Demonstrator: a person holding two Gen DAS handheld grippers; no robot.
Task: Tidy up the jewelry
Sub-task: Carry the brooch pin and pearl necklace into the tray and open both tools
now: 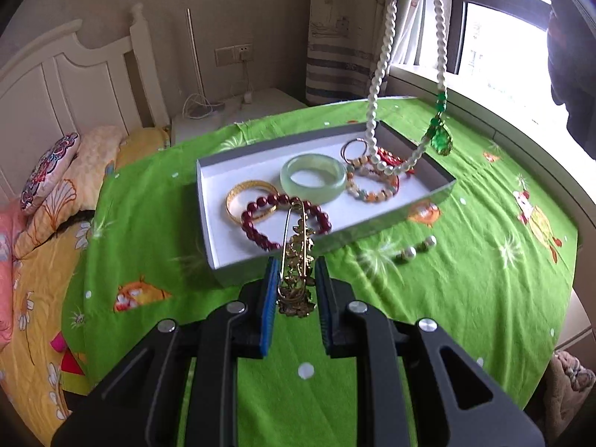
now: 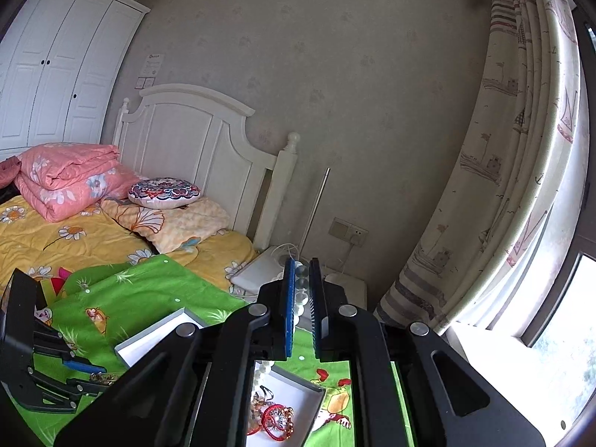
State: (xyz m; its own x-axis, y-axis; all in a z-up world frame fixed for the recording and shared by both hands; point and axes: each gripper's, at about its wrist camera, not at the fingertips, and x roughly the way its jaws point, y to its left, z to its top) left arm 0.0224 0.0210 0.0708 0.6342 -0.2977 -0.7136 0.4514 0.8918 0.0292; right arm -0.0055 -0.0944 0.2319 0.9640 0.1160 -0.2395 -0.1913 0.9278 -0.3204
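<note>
A shallow white tray (image 1: pixel 208 201) with grey walls sits on the green cloth. In it lie a gold bangle (image 1: pixel 238 195), a dark red bead bracelet (image 1: pixel 257 227), a pale green jade bangle (image 1: pixel 313 177), a ring and mixed bead bracelets (image 1: pixel 368 186). My left gripper (image 1: pixel 296 272) is shut on a gold ornate hairpin (image 1: pixel 298 253) at the tray's near edge. My right gripper (image 2: pixel 301 279) is shut on a white pearl necklace (image 1: pixel 387 41) with a green pendant (image 1: pixel 441 138), hanging over the tray's right side. Two pearl earrings (image 1: pixel 419 247) lie on the cloth.
The green cartoon-print cloth (image 1: pixel 465 290) covers a round table. A bed with yellow and pink bedding (image 2: pixel 74 223) stands left, a white nightstand (image 1: pixel 238 111) behind, a curtain and window (image 1: pixel 503 37) to the right.
</note>
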